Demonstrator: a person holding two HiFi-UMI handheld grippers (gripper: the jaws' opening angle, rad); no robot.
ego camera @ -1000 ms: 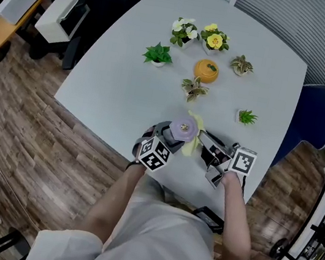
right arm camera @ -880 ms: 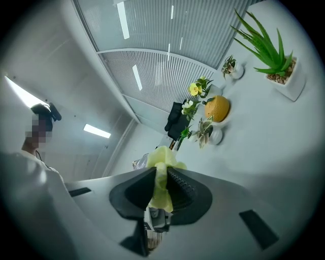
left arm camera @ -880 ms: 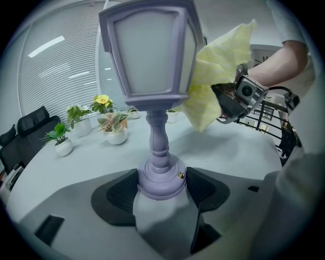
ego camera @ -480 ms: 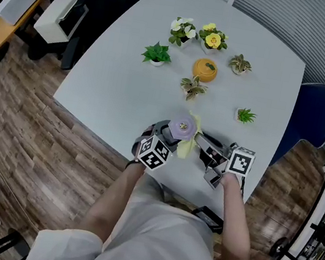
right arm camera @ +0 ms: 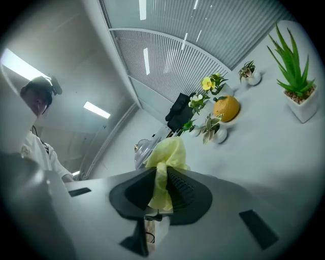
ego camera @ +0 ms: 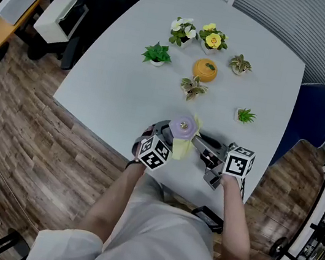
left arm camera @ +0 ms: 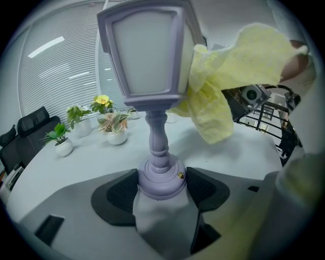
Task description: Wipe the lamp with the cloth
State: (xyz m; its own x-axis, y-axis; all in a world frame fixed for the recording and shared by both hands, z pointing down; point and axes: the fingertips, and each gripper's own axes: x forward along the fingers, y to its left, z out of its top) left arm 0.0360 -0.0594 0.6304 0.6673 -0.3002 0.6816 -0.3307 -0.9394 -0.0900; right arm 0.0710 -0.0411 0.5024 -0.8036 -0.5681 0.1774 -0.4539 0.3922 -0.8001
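Behind the lamp (ego camera: 182, 126), small potted plants (ego camera: 157, 54) dot the table (ego camera: 119, 91).

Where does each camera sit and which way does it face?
Head view: on the person's head, looking steeply down at the table; both forearms show.
Left gripper view: on the left gripper, along jaws clamping the lamp.
Right gripper view: on the right gripper, along jaws pinching the cloth.
All three show the cloth.

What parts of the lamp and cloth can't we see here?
- Left gripper view: the lamp has its top cut off by the picture edge. Its far side, next to the cloth, faces away.
- Right gripper view: the cloth in the right claw hides most of the lamp.
- Head view: the lamp's stem is hidden under its own top.
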